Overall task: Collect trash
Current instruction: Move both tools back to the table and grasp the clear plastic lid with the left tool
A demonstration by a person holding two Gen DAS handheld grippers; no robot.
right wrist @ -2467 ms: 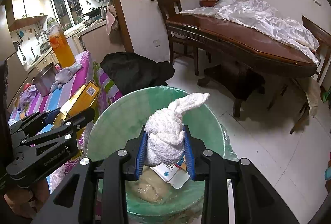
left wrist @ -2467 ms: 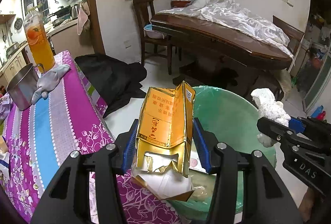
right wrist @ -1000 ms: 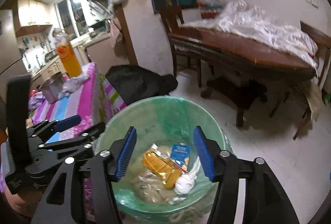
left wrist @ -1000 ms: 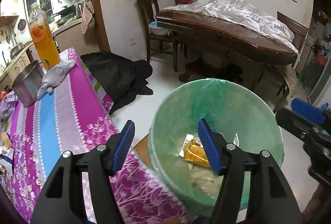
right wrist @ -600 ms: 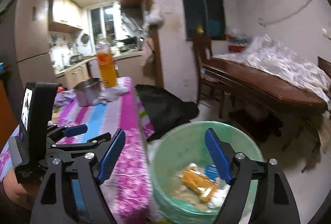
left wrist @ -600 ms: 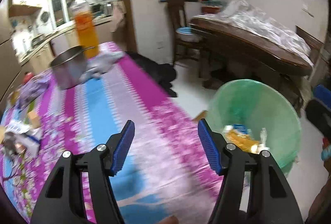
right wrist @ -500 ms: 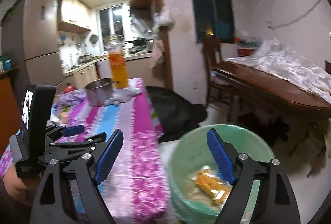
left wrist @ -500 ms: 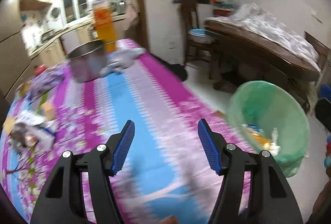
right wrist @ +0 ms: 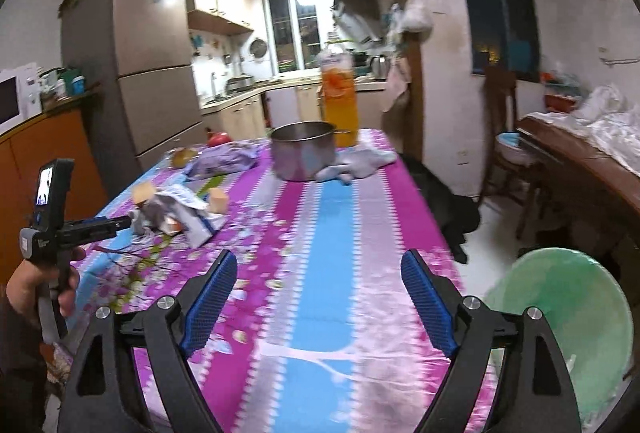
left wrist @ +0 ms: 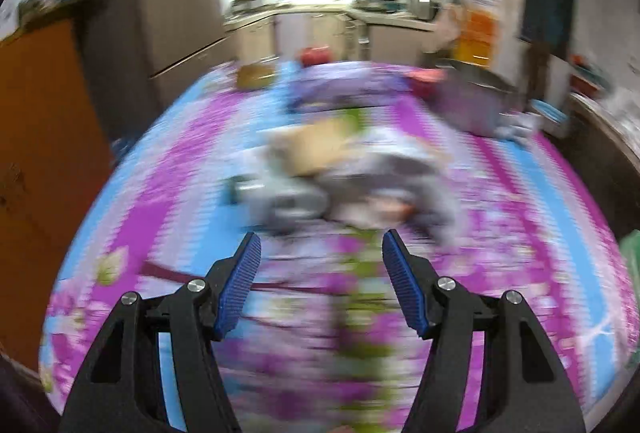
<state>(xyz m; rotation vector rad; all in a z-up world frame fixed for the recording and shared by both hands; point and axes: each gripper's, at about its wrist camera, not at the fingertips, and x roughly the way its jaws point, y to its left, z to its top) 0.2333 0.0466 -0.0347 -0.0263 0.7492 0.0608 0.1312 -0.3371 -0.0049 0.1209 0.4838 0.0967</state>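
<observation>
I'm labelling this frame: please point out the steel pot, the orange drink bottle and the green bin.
Round steel pot (right wrist: 302, 157): right wrist view, side wall.
Tall orange drink bottle (right wrist: 340, 113): right wrist view, body.
Green-lined bin (right wrist: 560, 297): right wrist view, inner wall.

My right gripper (right wrist: 316, 297) is black plastic with ribbed blue pads (right wrist: 208, 297) and silver screws. My left gripper (left wrist: 320, 285) matches it (a small lit screen sits on its upright black handle), and my left hand (right wrist: 24, 289) emerges from a dark sleeve.
</observation>
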